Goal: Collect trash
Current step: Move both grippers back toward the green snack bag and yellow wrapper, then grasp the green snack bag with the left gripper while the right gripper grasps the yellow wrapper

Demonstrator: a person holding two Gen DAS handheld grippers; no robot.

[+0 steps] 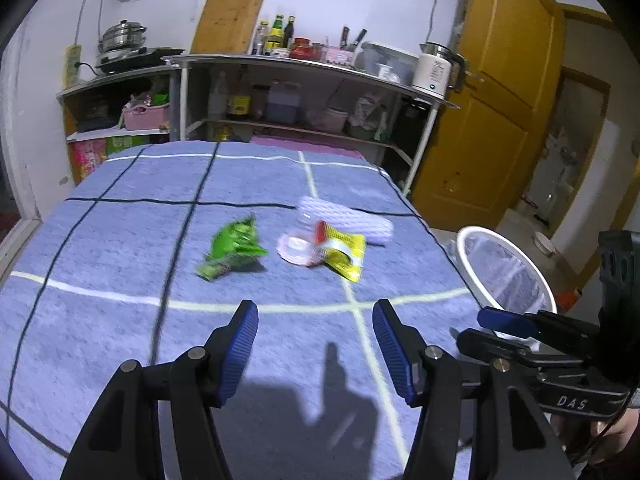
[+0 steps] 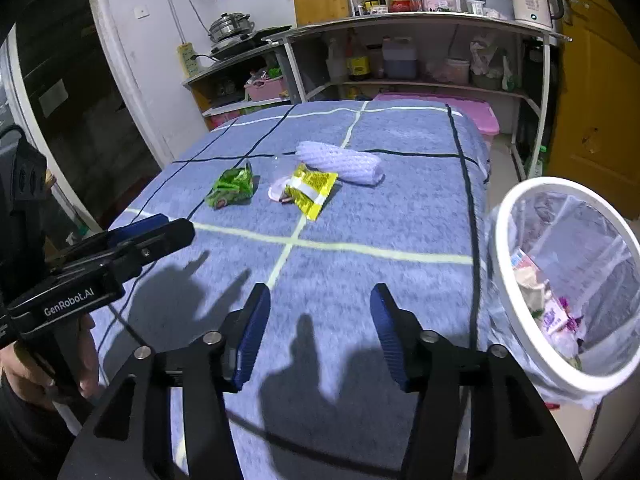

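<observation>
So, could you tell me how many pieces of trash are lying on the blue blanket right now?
4: a green wrapper to the left, a pink wrapper mid-table, a yellow packet partly over it, and a pale foam net sleeve behind. Something smaller could be hidden underneath.

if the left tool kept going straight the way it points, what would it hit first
Probably bare blue blanket just ahead of the open left tool; beyond that lies the yellow wrapper, though depth is hard to judge.

Home kitchen: metal shelving (image 1: 304, 65) upper centre holds sauce bottles (image 1: 276, 32), steamer pot (image 1: 122, 36), kettle (image 1: 434, 68); yellow door (image 1: 492, 112) right.
</observation>
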